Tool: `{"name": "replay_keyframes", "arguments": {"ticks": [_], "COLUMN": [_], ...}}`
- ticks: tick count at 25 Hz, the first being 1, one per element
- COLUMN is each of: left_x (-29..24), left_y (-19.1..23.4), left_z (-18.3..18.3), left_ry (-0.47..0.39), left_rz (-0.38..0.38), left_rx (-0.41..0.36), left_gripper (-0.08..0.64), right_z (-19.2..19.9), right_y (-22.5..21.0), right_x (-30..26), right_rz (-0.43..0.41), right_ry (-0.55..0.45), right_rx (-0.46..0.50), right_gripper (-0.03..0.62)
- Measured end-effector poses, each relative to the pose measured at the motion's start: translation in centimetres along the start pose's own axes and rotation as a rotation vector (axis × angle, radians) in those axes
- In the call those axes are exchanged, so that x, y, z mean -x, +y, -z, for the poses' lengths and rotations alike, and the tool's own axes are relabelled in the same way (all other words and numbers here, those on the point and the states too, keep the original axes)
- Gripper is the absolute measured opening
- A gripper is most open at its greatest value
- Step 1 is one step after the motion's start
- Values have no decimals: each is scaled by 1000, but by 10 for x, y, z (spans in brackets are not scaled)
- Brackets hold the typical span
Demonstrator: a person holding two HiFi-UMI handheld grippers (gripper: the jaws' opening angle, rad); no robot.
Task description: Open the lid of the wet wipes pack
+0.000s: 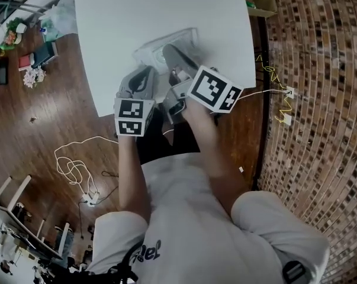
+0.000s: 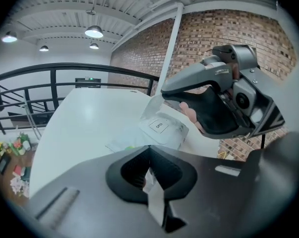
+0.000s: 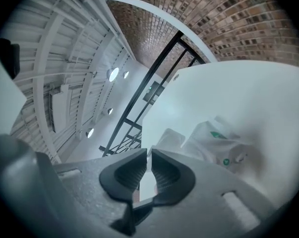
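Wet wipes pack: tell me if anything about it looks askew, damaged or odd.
Nothing looks spilled or damaged. The wet wipes pack lies at an angle on the white table, the left gripper pinching a white edge of it and the right gripper shut on its lid flap, which stands lifted.

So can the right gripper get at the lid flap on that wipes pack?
Probably yes: the right gripper already seems shut on a thin lid flap lifted off the wet wipes pack; nothing blocks it.

Only one word reads — "OPEN" — on the sticker [image 2: 158, 126] atop the wet wipes pack [image 2: 173, 136].
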State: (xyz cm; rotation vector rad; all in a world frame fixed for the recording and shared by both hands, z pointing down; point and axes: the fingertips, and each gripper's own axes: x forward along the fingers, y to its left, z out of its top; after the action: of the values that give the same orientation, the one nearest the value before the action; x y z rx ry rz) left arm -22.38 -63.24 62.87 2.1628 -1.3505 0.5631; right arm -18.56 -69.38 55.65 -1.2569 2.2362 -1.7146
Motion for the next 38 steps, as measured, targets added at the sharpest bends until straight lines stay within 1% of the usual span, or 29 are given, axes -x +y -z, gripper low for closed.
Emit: {"name": "replay_keyframes", "arguments": {"ticks": [2,4,7,10,13,17,20,22,24,26,28,30,32,34,36,38], "left_x": [-1,-3,-4,-4,-6,-8,-6,-5,-4,-3,1,11,25,38,50,69], "left_y": [-1,-2,-2,1,6,11,15,17,19,21,20,20,20,22,21,17], "left_z": [0,0,0,-1,-4,-5,-5,-4,-3,-2,-1,-7,-23,-45,-72,-97], "left_ry": [7,12,16,19,28,45,49,47,57,79,100,96,53,-12,-79,-150], "left_rz": [2,13,42,42,22,11,5,-7,-21,-21,-2,19,37,46,51,39], "left_rx": [-3,7,30,38,44,62,81,101,112,105,100,101,100,73,39,21], "left_gripper": [18,18,18,17,17,17,17,17,17,17,17,17,17,17,17,17], "right_z": [-7,-12,-19,-22,-24,-23,-26,-29,-30,-33,-35,-34,-32,-36,-43,-47], "right_y": [2,1,-2,-7,-19,-37,-49,-52,-48,-37,-22,-4,15,32,48,61], "right_x": [-8,-15,-25,-39,-53,-65,-71,-75,-76,-71,-59,-43,-23,0,25,49], "right_rz": [0,19,50,81,137,241,318,343,345,323,292,257,213,173,155,151], "right_ry": [24,44,79,128,189,263,296,311,323,303,259,216,169,104,33,-22], "right_rx": [0,13,30,42,36,26,-19,-34,-24,-31,-44,-35,-7,34,83,131], "right_gripper": [23,-9,-9,-9,-9,-10,-11,-11,-11,-11,-11,-11,-11,-11,-11,-11]}}
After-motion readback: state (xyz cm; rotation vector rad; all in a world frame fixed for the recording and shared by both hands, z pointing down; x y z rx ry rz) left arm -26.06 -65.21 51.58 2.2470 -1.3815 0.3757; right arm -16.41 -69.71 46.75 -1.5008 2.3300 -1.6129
